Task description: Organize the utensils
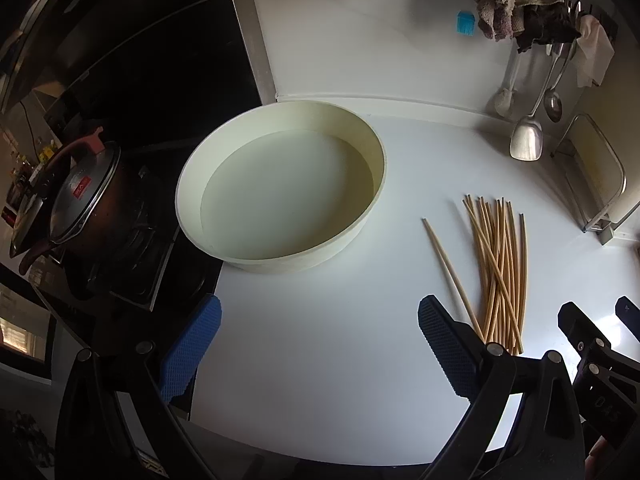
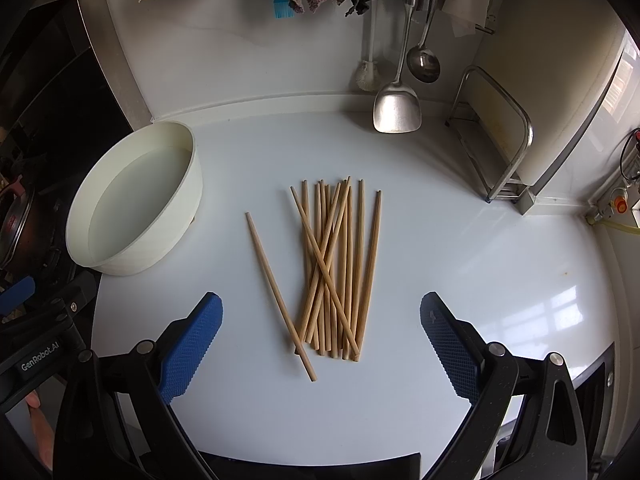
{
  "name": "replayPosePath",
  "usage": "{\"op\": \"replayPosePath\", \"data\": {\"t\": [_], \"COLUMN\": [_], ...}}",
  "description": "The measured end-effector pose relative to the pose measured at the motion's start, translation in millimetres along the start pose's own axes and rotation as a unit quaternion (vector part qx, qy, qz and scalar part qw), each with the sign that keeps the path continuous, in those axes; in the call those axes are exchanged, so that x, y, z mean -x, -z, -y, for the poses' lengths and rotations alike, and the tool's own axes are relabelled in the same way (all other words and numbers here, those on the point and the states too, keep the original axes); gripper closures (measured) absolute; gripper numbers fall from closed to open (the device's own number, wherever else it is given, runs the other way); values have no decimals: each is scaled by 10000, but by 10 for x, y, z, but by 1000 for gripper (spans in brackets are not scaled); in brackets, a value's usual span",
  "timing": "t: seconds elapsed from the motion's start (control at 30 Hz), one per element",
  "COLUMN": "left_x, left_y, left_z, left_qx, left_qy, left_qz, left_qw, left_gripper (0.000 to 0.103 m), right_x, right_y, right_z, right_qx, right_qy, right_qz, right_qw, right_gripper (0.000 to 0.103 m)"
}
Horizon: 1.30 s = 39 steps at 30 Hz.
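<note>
White counter bears chopsticks and basin

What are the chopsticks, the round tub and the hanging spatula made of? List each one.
Chopsticks: probably bamboo or wood, given their matte, pale tan look.
Tub: probably plastic; cream, smooth, thin-walled, dull sheen.
Spatula: metal, likely stainless steel; its silver blade reflects light.

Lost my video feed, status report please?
Left tool and right tool open, empty. Chopsticks piled on counter, one pair apart. Tub empty, path clear.
</note>
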State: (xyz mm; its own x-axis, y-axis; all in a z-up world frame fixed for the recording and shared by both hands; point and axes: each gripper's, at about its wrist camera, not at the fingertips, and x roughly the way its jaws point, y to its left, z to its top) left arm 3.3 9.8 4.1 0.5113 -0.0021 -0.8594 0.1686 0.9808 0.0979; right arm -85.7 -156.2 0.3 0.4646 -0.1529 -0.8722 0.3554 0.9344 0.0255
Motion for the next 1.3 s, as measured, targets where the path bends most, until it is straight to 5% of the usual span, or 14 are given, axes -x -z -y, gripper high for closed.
{"op": "replayPosePath", "data": {"t": [1.3], "left_x": [59], "left_y": [15], "left_z": [-34], "left_qx": [-10], "left_qy": [-59], "left_qz": [102], "left_qw": [9999], "left_gripper": [6], "right_x": [99], "right_y": [-16], "right_z": [-27], "right_qx": [-2], "right_qy": [5], "right_qz": [58], "right_qw": [10000], "right_gripper": [8]}}
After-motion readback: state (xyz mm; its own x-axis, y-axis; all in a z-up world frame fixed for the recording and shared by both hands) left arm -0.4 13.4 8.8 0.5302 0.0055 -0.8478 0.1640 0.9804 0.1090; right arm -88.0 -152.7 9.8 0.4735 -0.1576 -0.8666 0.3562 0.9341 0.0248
